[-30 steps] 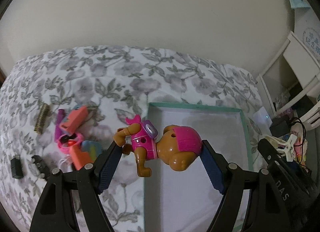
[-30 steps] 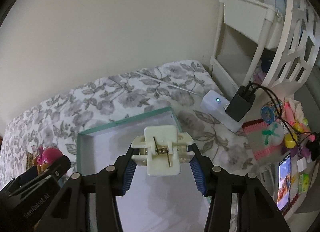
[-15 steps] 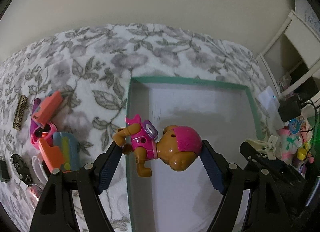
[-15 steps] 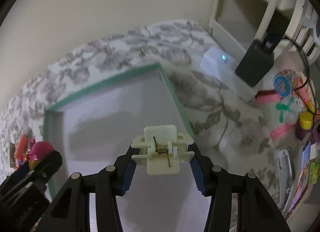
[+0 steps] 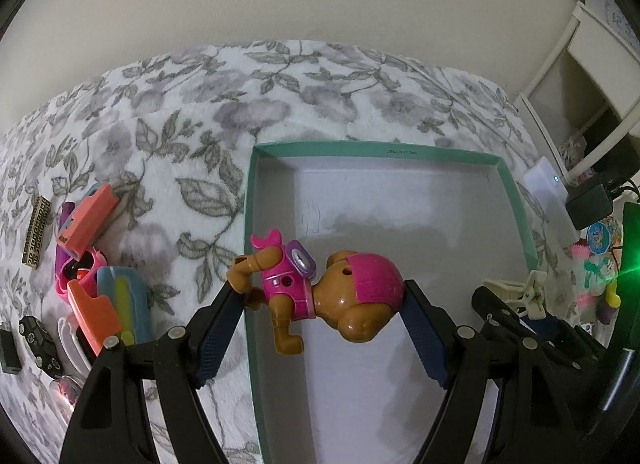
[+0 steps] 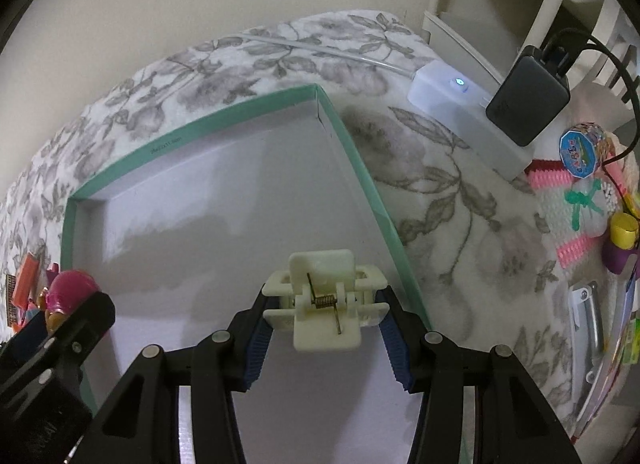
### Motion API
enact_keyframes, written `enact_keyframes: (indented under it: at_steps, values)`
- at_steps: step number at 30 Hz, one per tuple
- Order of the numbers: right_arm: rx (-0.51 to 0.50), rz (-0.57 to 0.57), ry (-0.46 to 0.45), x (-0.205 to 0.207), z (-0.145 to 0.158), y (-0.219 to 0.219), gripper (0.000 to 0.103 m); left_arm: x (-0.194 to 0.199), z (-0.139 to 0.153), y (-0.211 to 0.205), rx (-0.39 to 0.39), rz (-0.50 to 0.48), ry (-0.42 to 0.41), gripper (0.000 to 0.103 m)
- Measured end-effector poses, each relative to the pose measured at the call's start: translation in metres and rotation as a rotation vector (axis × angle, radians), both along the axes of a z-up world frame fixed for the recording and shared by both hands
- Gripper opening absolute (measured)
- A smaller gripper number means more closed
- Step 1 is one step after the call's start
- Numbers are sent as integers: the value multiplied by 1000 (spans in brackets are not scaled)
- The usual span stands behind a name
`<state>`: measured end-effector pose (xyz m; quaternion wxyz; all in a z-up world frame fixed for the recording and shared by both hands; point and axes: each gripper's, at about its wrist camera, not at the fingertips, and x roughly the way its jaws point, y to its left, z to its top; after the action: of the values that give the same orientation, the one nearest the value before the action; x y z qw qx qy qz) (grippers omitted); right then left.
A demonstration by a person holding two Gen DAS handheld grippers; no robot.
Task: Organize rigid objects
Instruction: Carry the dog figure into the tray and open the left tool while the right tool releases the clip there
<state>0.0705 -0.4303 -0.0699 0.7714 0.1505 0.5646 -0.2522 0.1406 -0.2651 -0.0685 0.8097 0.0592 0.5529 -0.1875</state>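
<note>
Left gripper (image 5: 320,304) clamps a pink-and-brown toy dog (image 5: 320,296) lengthwise, held above the left edge of a green-rimmed tray (image 5: 250,223) on the floral bedspread (image 5: 180,143). Right gripper (image 6: 324,328) clamps a cream clip (image 6: 326,304) over the tray's right edge. Other toys (image 5: 92,264) lie beyond the tray's left edge.

The near end of the green-rimmed box (image 5: 516,199) was cut off by the lower edge in both views. Small print on its far rim was too small to be read. The dog figure (image 6: 72,290) was mostly hidden behind the left gripper (image 6: 60,338) in the right wrist view.
</note>
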Motion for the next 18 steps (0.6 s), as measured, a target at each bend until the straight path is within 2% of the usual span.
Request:
enact_keyframes:
  at_steps: [12, 15, 18]
  values:
    - [7, 2, 20, 1, 0, 0, 55, 0, 7, 0, -40, -15, 6, 82]
    - [7, 3, 16, 1, 3, 0, 63, 1, 13, 2, -64, -12, 7, 82]
    - [0, 5, -8, 1, 12, 1, 64, 2, 23, 5, -87, -9, -5, 82]
